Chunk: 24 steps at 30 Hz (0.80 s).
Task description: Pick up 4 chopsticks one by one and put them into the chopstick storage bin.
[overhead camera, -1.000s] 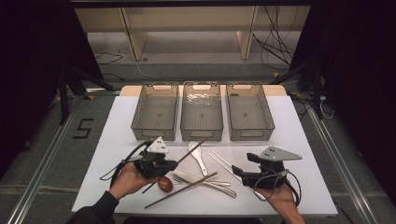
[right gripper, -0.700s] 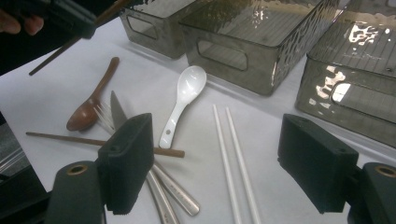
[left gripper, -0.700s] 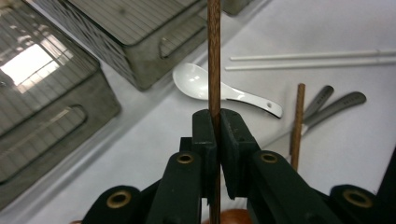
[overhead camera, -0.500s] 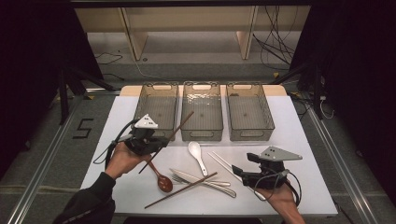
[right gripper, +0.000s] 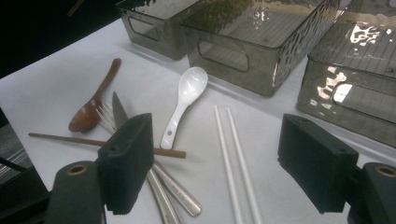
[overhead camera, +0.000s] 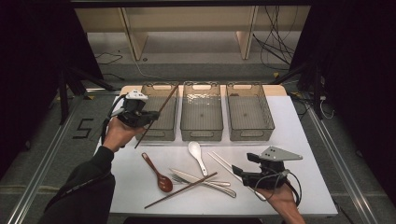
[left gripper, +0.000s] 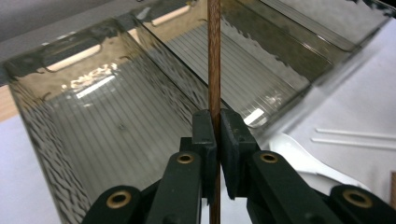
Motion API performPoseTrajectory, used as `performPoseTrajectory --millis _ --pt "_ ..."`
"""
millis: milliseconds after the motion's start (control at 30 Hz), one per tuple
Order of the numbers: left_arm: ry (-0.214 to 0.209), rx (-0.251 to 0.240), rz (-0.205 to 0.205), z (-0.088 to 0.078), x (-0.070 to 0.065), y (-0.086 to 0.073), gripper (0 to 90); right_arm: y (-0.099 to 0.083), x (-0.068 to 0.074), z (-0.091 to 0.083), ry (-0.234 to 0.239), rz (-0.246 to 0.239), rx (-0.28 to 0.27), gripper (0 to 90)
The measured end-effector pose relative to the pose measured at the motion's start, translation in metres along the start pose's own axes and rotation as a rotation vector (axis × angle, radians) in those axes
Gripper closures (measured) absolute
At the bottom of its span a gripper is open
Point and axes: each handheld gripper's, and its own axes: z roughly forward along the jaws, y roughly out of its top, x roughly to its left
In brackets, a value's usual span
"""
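High view first: the brown chopstick [overhead camera: 156, 116] that lay among the cutlery low in the frame a second ago is now up at centre left, slanting over the leftmost bin [overhead camera: 160, 111], pinched tight in the left gripper [overhead camera: 145, 116]. Its mate [overhead camera: 181, 189] is unmoved at lower centre beside the wooden spoon [overhead camera: 158, 173]. My guess: drop-off comes next. The right gripper [overhead camera: 243, 173] rests wide open and empty near the white chopsticks [right gripper: 236, 163].

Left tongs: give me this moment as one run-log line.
left tongs: shut on brown chopstick | over left bin | right tongs: open, near white chopsticks | second brown chopstick on table
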Motion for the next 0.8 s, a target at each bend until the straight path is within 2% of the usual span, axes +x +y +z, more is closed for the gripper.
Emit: performPoseTrajectory --millis 433,700,800 --pt "0.070 -0.014 -0.009 0.022 0.028 0.024 84.3 0.000 0.000 0.001 0.005 0.004 0.000 27.7" --pt "0.098 -0.029 -0.021 0.037 0.044 0.031 84.3 0.000 0.000 0.001 0.009 0.005 0.005 27.7" --pt "0.108 -0.038 -0.040 0.041 0.052 0.032 84.3 -0.001 0.000 0.000 0.010 0.007 0.000 27.7"
